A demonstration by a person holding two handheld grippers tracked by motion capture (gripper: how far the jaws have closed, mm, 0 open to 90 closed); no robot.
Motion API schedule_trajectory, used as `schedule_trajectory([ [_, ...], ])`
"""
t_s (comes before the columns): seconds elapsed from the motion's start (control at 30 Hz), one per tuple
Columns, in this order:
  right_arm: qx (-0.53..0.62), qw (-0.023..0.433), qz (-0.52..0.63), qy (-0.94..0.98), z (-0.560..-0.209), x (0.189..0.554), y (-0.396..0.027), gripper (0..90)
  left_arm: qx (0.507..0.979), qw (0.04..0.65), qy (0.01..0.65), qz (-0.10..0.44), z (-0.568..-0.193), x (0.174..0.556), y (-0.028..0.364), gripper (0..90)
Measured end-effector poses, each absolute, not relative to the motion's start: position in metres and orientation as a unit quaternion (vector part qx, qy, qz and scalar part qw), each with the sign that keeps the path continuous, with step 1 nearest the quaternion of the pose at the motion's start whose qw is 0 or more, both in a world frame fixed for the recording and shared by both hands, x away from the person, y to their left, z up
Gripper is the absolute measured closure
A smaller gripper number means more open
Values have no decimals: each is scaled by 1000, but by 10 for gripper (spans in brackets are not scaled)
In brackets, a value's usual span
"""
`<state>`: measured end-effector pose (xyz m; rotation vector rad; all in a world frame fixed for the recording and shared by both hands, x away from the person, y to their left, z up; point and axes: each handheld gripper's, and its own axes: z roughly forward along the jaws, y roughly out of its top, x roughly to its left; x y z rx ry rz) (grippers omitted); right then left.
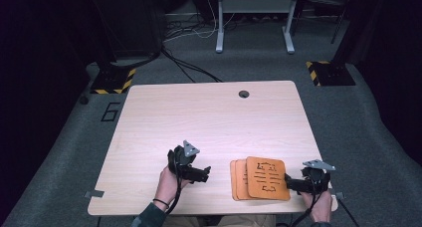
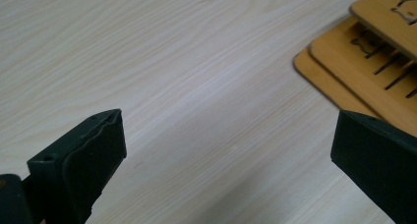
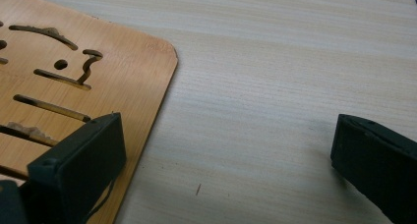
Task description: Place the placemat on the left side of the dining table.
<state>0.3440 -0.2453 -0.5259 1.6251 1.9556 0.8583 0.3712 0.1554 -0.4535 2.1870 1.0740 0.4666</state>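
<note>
So nothing's really started yet as far as I can tell: the three wooden mats (image 1: 261, 179) are sitting in a fanned stack near the front right corner of the worktop (image 1: 199, 117), each one peeking out a bit to the left from under the one above, and none of them is lifted or pulled away from the pile. My guess is the job is to take them off the stack or spread them out, and if so all of it is still left to do. The top mat (image 3: 74, 81) has those cut-out slots and little shapes in it, and it lies flat on the others. Right claw (image 1: 293, 183) is parked right at the right edge of the stack, wide open, one jaw hanging over the edge of the top mat and the other out over bare wood; I can't tell if the near jaw is actually touching the mat or just floating above it. It's gripping nothing either way. Left claw (image 1: 203, 173) is off to the left of the stack, apart from it, also spread wide and empty, pointing toward the mats, with the stack's left corners showing past its far jaw in the left gripper view. The rest of the worktop is just plain wood.
</note>
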Motion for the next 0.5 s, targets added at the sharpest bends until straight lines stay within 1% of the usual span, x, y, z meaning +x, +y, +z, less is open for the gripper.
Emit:
schedule_trajectory([
  [0.1, 588, 227, 313, 711, -526, 344, -246, 0, 838, 325, 406, 166, -455, 373, 146, 0],
  [0.2, 589, 225, 313, 710, -526, 345, -246, 0, 842, 328, 405, 137, -459, 377, 135, 0],
  [0.5, 589, 223, 315, 711, -527, 346, -247, 0, 840, 338, 414, 90, -464, 386, 120, 0],
])
